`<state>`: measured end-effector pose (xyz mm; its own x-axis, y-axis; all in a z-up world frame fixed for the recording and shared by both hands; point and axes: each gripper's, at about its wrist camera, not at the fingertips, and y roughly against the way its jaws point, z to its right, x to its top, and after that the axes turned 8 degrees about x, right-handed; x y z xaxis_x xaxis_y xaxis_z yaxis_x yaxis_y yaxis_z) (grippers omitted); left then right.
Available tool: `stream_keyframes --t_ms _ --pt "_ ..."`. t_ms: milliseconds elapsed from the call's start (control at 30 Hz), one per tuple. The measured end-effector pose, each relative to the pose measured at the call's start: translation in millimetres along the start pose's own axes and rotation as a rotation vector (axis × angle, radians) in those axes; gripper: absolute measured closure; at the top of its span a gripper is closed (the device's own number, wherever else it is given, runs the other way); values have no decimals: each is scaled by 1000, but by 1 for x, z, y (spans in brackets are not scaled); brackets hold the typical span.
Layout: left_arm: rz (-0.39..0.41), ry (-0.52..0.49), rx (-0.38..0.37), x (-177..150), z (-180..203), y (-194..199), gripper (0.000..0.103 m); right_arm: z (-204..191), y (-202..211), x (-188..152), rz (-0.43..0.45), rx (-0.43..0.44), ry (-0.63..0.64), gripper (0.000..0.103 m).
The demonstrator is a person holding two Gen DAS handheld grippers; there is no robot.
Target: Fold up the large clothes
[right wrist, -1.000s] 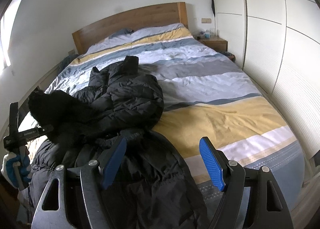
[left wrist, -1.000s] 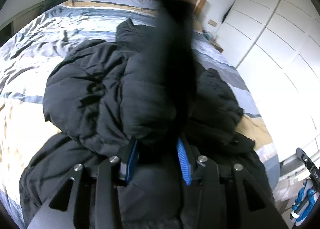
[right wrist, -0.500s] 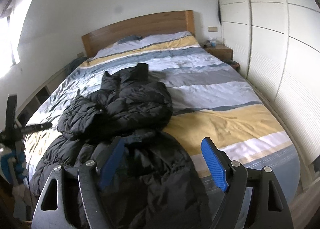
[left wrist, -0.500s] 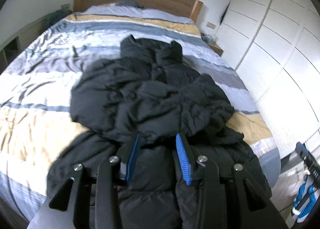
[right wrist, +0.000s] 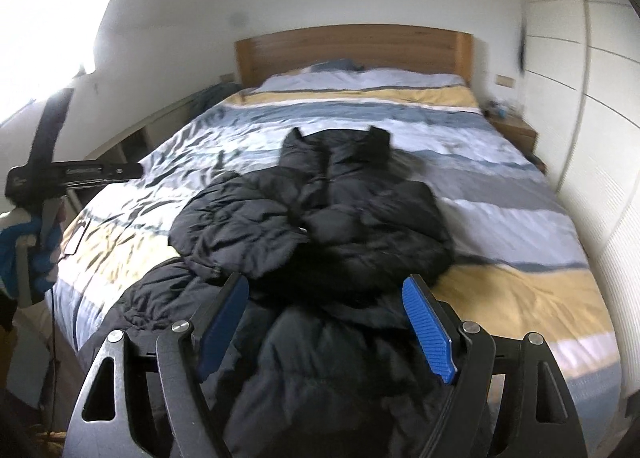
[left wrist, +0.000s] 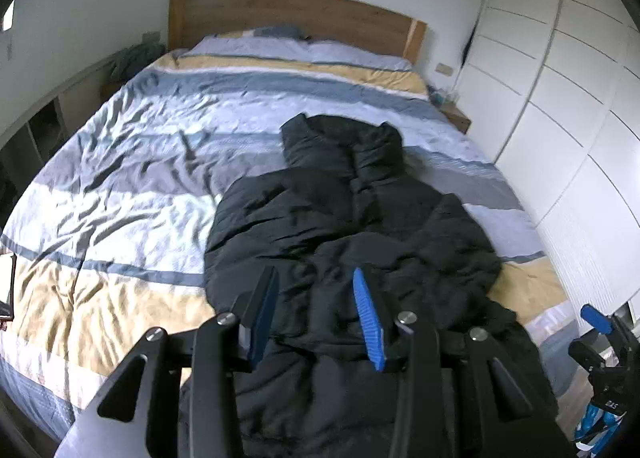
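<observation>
**Black puffer coat heaped on striped bed, both claws empty**

No brand or label can be read: pale lettering runs along the bar of the left gripper's body where it shows at the left edge of the right wrist view, but it is too blurred to make out, and the coat shows no tag.

The black puffer coat (left wrist: pixel 352 225) is quilted and thick, with a tall stand-up collar pointing toward the wooden headboard (left wrist: pixel 296 19). Its upper part is bunched into a rumpled mound, with folds of padded cloth lying across the chest. The lower part stretches toward the foot of the bed and hangs over that edge. The coat lies on the striped duvet (left wrist: pixel 132 177), banded in blue, grey, white and yellow, on the half of the bed nearer the white wardrobe (left wrist: pixel 568 105).

The left gripper (left wrist: pixel 316 314) hovers above the coat's middle, its blue pads partly open with nothing between them; dark cloth lies below, apart from the fingers. The right gripper (right wrist: pixel 326 324) stands spread wide and empty over the coat's lower part, with the mound just beyond its tips.
</observation>
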<state>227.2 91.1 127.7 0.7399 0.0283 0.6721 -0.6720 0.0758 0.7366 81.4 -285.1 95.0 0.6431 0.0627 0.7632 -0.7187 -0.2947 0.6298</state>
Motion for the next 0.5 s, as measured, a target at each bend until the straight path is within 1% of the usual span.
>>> stream_keyframes --t_ms 100,300,367,500 --pt "-44 33 15 -5 -23 -36 65 -13 -29 9 -27 21 28 24" --pt "-129 77 39 -20 -51 -116 65 -35 -107 26 -99 59 76 24" --pt "-137 96 32 -20 -55 -138 65 -42 -127 31 -115 73 96 24" --pt "-140 125 -5 -21 -54 -172 65 -56 -175 37 -141 109 131 24"
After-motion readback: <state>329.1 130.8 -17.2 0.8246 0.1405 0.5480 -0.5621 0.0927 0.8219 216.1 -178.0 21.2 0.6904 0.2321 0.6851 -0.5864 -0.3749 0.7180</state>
